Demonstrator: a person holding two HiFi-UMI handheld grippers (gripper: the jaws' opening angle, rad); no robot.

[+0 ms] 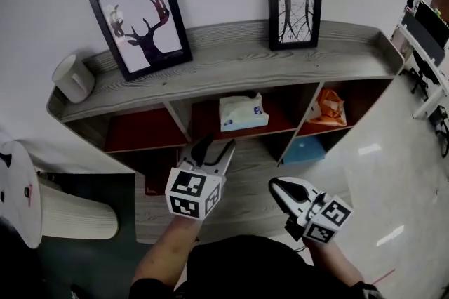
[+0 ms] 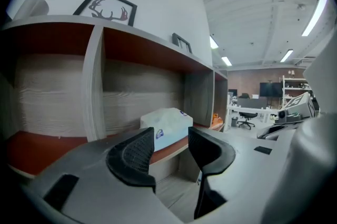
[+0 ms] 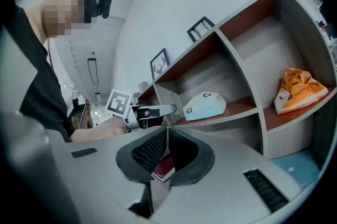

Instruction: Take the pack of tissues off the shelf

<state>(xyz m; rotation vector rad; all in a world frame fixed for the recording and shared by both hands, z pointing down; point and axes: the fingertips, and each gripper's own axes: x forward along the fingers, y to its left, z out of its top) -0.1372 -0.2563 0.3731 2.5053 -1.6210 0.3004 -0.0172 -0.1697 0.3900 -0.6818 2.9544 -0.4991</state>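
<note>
A pale blue and white pack of tissues [image 1: 243, 112] lies in the middle upper compartment of the curved wooden shelf [image 1: 231, 52]. In the left gripper view the pack of tissues [image 2: 167, 125] sits just beyond the jaws, apart from them. My left gripper [image 1: 214, 148] hovers in front of that compartment, a little below the pack, jaws open and empty. My right gripper [image 1: 278, 187] hangs lower right, shut with nothing in it. From the right gripper view the pack of tissues [image 3: 205, 106] rests on its red shelf board.
An orange bag [image 1: 327, 108] lies in the right compartment, a blue item [image 1: 304, 149] below it. Two framed pictures [image 1: 142, 20] and a white cylinder [image 1: 73, 77] stand on top. A dark red book [image 3: 164, 169] lies low. A white round object [image 1: 17, 194] is at left.
</note>
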